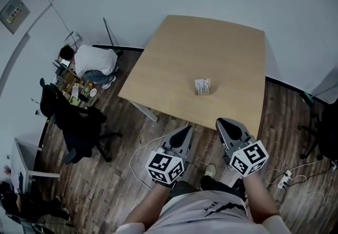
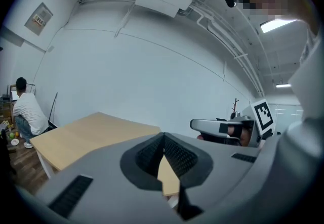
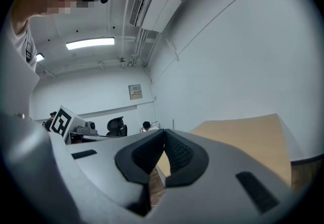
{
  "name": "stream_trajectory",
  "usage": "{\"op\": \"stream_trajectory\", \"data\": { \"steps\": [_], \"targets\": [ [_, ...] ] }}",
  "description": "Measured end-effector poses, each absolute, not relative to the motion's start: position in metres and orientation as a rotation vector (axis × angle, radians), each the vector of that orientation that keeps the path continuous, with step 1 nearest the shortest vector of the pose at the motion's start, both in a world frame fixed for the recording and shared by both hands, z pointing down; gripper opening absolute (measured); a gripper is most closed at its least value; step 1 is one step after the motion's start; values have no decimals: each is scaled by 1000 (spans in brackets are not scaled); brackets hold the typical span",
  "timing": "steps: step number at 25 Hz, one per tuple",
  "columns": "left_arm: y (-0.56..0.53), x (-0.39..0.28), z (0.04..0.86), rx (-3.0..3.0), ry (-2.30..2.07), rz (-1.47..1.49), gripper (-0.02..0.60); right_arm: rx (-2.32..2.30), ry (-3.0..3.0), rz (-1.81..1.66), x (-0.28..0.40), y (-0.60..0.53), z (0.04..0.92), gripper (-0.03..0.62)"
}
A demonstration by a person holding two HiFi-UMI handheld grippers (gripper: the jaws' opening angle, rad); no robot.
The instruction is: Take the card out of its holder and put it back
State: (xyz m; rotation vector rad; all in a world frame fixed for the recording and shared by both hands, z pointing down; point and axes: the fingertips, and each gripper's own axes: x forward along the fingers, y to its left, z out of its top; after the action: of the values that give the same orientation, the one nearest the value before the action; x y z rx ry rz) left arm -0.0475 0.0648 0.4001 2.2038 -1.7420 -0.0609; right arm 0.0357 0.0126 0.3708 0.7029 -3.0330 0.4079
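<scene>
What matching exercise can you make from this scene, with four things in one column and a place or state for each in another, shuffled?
Things:
1. card holder
2. left claw
3. office chair
4. person in white shirt

Places or states:
A. black, standing on the wood floor
B. shut, with nothing in it
C. bent over beside the wall
D. lying on the table, nothing touching it

Pairs: 1-D, 2-B, 3-A, 4-C

Card holder (image 1: 203, 86) lies on the worktop (image 1: 169, 64); left tongs (image 1: 187, 128) and right tongs (image 1: 221, 122) hang side by side off its near edge.
</scene>
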Motion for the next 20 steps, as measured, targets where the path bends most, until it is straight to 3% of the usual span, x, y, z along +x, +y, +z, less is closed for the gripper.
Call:
{"op": "stream_trajectory", "data": {
  "steps": [20],
  "targets": [
    [-138,-138,540,2465,-1319,236,14,715,-2906,527,-39,-111,430,12]
  ]
}}
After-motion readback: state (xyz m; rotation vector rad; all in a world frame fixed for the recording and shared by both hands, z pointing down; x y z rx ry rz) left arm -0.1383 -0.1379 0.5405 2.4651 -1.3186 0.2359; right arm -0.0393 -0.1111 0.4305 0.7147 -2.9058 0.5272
